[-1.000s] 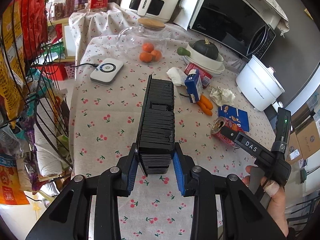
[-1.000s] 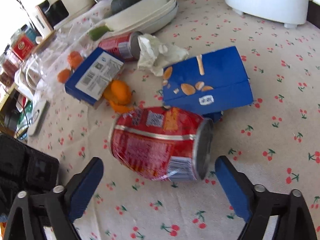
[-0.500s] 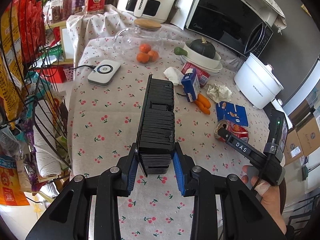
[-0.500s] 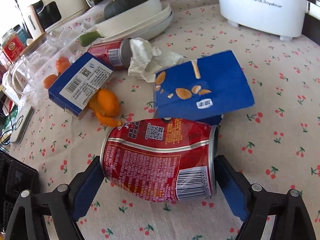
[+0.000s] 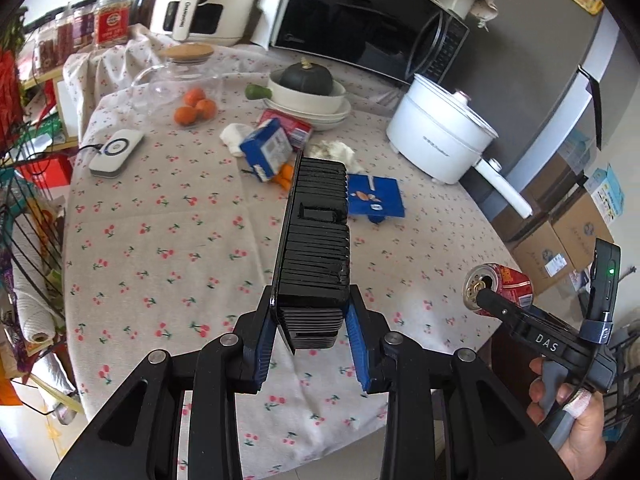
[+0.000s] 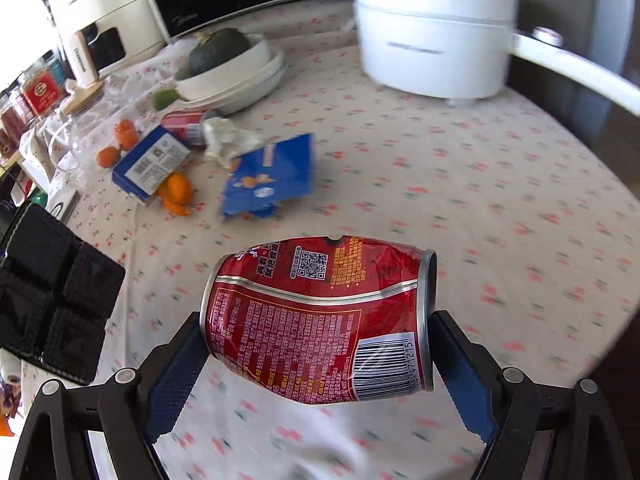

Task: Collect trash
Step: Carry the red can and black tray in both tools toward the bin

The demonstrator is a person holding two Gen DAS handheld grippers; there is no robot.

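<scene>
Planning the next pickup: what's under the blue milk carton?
Orange peel sticks out from beneath the blue milk carton, lying on the cherry-print tablecloth. Whatever else lies under the carton is covered.

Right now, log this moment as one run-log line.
left gripper: shut on black tray | right gripper: shut on red can, lifted | table: blue packet, tissue

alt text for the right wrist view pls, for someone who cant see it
The right gripper holds a dented red can sideways in its jaws, lifted above a cherry-print tablecloth. Behind it lie a blue snack packet, a blue carton, crumpled tissue and orange peel, with a white electric pot at the back. A black tray shows at the left edge.
</scene>
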